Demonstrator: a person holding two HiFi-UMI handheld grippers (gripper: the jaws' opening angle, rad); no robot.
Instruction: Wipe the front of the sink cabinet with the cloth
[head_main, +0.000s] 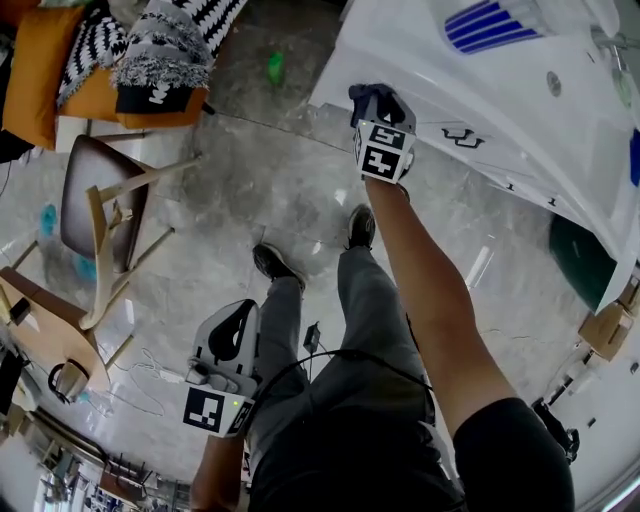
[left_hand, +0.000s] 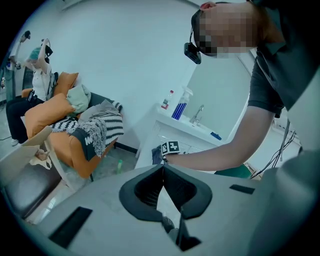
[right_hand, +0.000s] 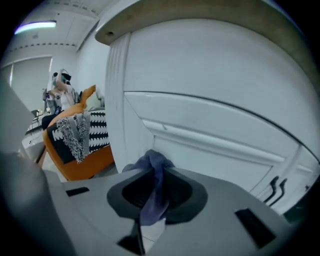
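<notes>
My right gripper (head_main: 372, 98) is shut on a blue-grey cloth (right_hand: 154, 175), whose bunched end presses against the white front of the sink cabinet (right_hand: 210, 135) near its left corner. From the head view the cloth (head_main: 368, 97) shows as a dark wad at the cabinet's (head_main: 420, 85) left edge. The left gripper view shows the cloth (left_hand: 156, 154) small, beside the right gripper's marker cube. My left gripper (head_main: 236, 338) hangs low by my left leg, away from the cabinet; its jaws are shut with nothing between them (left_hand: 162, 167).
A wooden chair (head_main: 100, 215) stands on the grey floor to the left, an orange sofa with striped cushions (head_main: 130, 50) behind it. A green bottle (head_main: 275, 67) lies on the floor near the cabinet's corner. Dark cabinet handles (right_hand: 276, 186) sit to the right. A green bin (head_main: 580, 260) is right.
</notes>
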